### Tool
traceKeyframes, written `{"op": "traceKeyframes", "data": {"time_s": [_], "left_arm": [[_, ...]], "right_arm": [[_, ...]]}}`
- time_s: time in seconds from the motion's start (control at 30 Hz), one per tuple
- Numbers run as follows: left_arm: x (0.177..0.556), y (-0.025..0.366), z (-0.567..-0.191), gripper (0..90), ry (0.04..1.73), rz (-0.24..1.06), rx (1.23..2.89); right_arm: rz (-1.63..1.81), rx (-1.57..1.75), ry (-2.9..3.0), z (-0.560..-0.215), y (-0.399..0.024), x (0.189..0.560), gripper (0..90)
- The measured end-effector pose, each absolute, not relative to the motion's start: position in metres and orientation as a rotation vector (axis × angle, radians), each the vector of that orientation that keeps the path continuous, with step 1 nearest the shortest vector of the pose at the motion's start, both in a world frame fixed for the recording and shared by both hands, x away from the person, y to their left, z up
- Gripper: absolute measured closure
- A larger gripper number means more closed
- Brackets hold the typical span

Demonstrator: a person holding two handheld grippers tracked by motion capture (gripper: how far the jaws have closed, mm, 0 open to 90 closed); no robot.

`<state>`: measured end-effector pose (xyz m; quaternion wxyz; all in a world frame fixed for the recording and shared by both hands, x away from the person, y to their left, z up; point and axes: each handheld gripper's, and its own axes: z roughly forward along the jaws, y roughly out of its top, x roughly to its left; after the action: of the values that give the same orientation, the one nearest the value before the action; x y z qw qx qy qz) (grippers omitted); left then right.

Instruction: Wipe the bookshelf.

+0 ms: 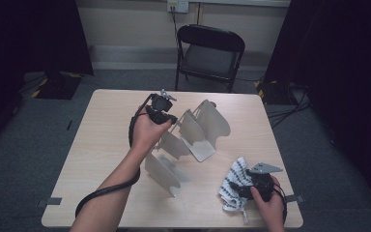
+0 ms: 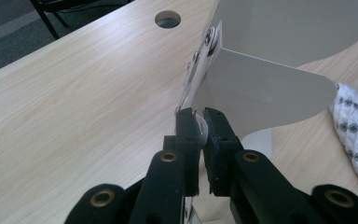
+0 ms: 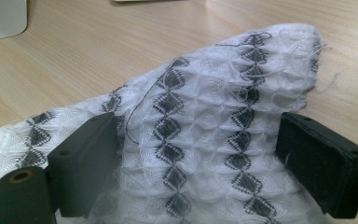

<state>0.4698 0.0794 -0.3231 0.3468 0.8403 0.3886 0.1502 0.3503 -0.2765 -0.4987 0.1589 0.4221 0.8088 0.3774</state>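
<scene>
Left gripper (image 1: 170, 117), mid-tabletop: jaws clamped on the rail of a metal file rack (image 1: 193, 133) whose curved dividers fan out to the right. Right gripper (image 1: 245, 189), near right corner: jaws stand apart around a bunched white cloth (image 1: 234, 186) with dark diamond rows, the fabric lying between them; whether the pads press on it cannot be told. Judged progress: the rack appears secured and the cloth gathered, yet the cloth is well apart from the dividers, so any wiping seems not yet begun. The left gripper view cuts off the rack's near end; the tabletop (image 1: 106, 125) beneath the cloth is hidden.
</scene>
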Motion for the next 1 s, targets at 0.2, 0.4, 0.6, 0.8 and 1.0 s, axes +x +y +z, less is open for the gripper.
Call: {"op": "traceKeyframes", "data": {"time_s": [0.2, 0.4, 0.6, 0.8, 1.0], "left_arm": [[0.469, 0.072, -0.312, 85.7, 0.980, 0.415, 2.183], [0.473, 0.065, -0.309, 85.7, 0.967, 0.404, 2.182], [0.487, 0.059, -0.325, 85.6, 0.983, 0.382, 2.181], [0.495, 0.063, -0.335, 85.4, 1.029, 0.358, 2.175], [0.498, 0.073, -0.343, 85.3, 1.066, 0.328, 2.175]], "right_arm": [[1.079, 1.207, 2.311, -0.499, -0.276, 0.350, 12.2], [1.079, 1.208, 2.311, -0.499, -0.276, 0.350, 12.2], [1.079, 1.207, 2.311, -0.499, -0.276, 0.350, 12.2], [1.080, 1.207, 2.311, -0.499, -0.277, 0.350, 12.2], [1.080, 1.207, 2.312, -0.499, -0.276, 0.350, 12.2]]}}
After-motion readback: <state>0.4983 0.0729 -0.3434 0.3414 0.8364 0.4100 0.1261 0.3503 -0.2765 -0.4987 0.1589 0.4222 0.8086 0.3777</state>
